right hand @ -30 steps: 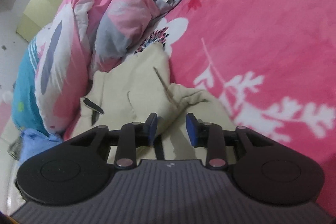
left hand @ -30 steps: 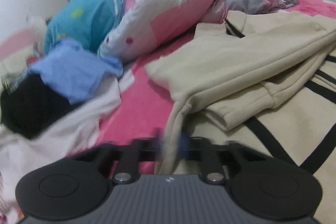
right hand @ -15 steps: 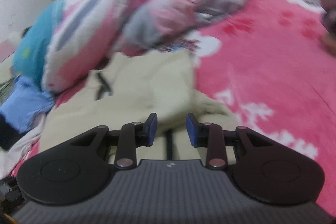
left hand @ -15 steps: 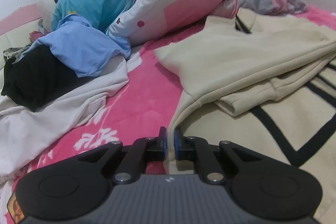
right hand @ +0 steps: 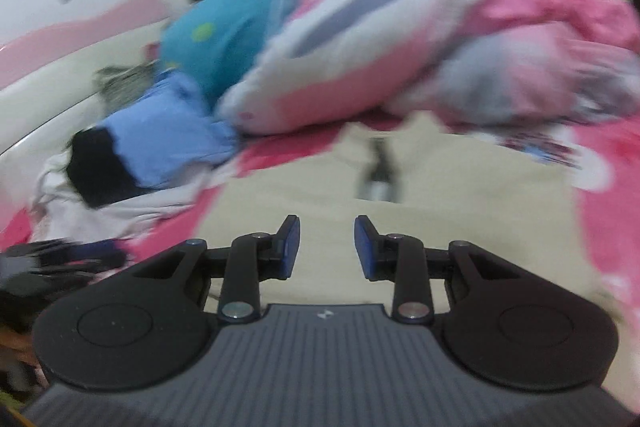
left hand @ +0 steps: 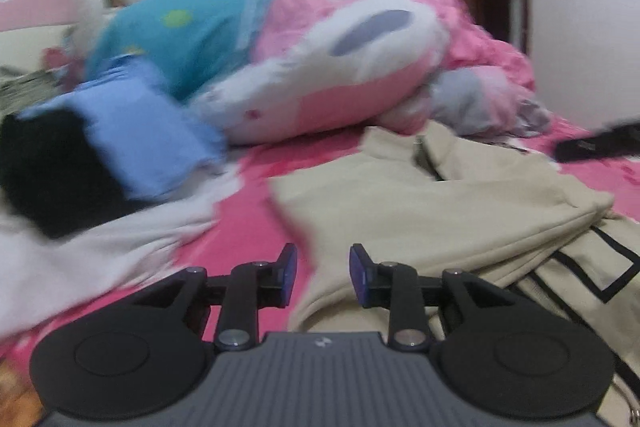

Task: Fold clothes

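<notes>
Left gripper fingers just parted off beige jacket, collar away; right gripper fingers apart.

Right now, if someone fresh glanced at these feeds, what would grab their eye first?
Probably the big pink, white and blue pillow lying across the back of the pink bed. In front of it the beige jacket lies spread out, sleeve folded across. The left gripper, whose jaws have just been opening, hangs over its edge, gripping nothing.
</notes>
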A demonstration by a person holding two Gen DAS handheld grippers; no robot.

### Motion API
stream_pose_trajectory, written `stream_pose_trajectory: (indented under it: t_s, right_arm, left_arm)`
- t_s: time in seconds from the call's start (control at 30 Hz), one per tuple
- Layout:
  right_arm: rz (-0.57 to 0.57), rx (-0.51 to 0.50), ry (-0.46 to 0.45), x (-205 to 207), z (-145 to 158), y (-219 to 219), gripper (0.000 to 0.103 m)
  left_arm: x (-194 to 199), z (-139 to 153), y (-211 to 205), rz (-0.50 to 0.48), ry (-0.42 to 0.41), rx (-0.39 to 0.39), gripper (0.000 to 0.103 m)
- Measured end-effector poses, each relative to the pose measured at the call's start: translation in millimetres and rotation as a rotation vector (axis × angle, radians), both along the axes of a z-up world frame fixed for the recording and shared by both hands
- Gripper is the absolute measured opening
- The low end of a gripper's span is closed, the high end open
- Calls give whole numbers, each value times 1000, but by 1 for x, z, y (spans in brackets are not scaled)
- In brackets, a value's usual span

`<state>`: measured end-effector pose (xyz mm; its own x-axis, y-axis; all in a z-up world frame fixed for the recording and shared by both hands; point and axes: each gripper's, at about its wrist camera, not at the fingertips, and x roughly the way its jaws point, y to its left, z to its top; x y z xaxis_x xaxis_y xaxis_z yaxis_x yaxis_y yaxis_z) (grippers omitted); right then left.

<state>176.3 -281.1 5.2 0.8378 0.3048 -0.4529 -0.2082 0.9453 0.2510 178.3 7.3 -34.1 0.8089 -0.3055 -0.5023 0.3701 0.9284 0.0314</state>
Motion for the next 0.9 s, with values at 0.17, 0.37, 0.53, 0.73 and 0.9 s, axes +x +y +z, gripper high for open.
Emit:
stream_pose_trajectory:
  t_s: [0.17, 0.37, 0.53, 0.73, 0.9]
  right_arm:
    - [147, 19, 40, 55, -17, 57, 28]
    - [124, 23, 251, 94, -84, 60, 27]
    - [148, -41, 173, 104, -27, 84, 29]
    - [245, -155, 272, 186, -55, 144, 25]
    - [128, -182, 167, 216, -57, 142, 27]
  left_arm:
    - [34, -45, -9, 22, 134, 30, 31]
    - [34, -55, 7, 20, 155, -63, 32]
    - [35, -56, 13, 21, 164, -98, 32]
    - [34, -58, 16, 26, 161, -106, 32]
    - [33, -59, 18, 29, 165, -120, 32]
